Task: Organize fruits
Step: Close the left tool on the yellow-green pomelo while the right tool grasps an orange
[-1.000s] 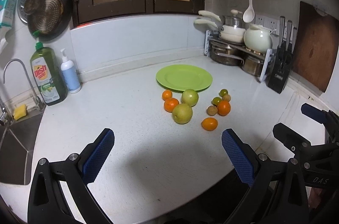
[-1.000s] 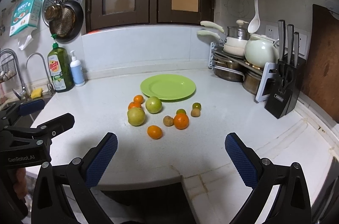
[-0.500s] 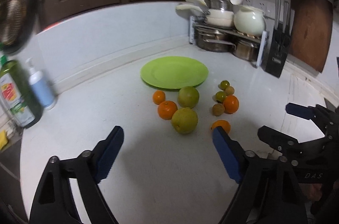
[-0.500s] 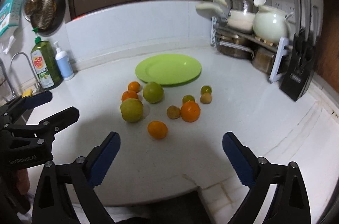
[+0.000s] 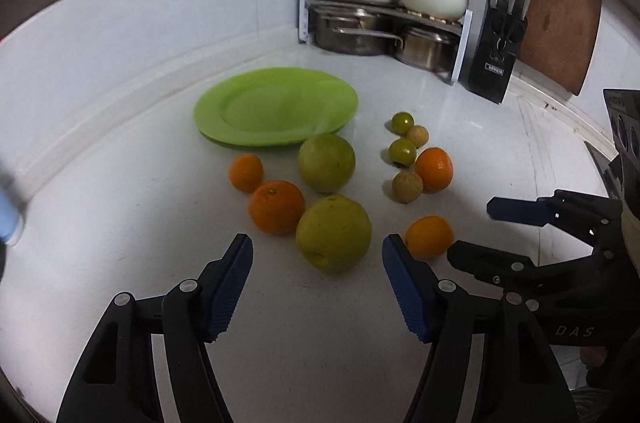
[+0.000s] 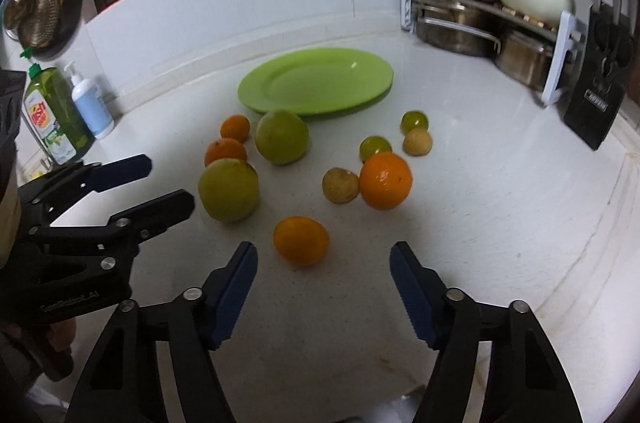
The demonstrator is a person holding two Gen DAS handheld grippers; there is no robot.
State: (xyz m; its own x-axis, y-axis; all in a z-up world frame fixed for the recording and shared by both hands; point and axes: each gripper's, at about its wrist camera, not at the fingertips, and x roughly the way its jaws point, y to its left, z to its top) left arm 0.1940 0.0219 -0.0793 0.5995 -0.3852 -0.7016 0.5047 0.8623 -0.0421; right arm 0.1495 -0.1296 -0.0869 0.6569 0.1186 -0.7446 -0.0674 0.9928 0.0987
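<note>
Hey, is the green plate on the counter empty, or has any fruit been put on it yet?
Empty. The green plate shows only bare surface in both views; the nearest fruit, a large green one, sits on the counter just in front.

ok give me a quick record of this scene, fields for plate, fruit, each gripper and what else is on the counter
plate: green plate, nothing on it, far side of the fruit
fruit: all on the white counter; two large green fruits, four oranges, two small green fruits, two small brown fruits
left gripper: jaws closing, nothing gripped, large green fruit just ahead
right gripper: jaws closing, nothing gripped, nearest orange just ahead
other: pot rack, knife block, dish soap bottle
</note>
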